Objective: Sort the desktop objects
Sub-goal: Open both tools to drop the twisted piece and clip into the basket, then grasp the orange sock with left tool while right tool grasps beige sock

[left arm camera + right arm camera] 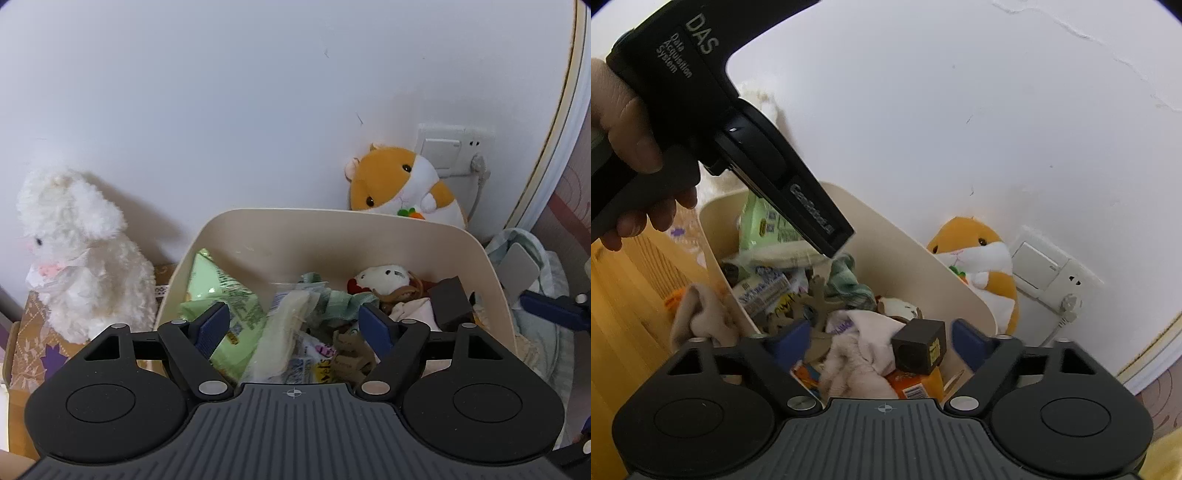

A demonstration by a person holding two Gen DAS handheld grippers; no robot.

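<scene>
Two tools released above a crowded bin

Both tools hang over a cream plastic bin [369, 229] that stands against a white wall [258, 92]. The left tool [295, 325] has its blue pads spread wide, with nothing pressed between them; below the gap lie a pale green snack packet [214, 291] and a clear wrapper with a pale bar inside [280, 332], both resting in the bin. The right tool [882, 339] is likewise released, jaws wide. A small dark cube [918, 345] sits between its pads on a pinkish cloth [857, 354], but neither pad touches it (a clear gap shows on either side).

Further contents of the bin: a brown branching figure [816, 306], a green knitted piece [846, 280], a small white plush [384, 277], printed sachets [764, 291] and an orange box [916, 384] under the cube.

Behind the bin an orange and white hamster plush [399, 184] leans on the wall, just in front of a wall switch and socket [450, 147] with a plug in it. To the left of the bin a white fluffy rabbit plush [77, 251] sits on a patterned brown box [29, 332]. In the right wrist view a person's hand [624, 147] grips the handle of the left tool, whose black body crosses above the bin; a second beige cloth [698, 314] lies outside the bin's wall on the yellow wooden counter [628, 295].
</scene>
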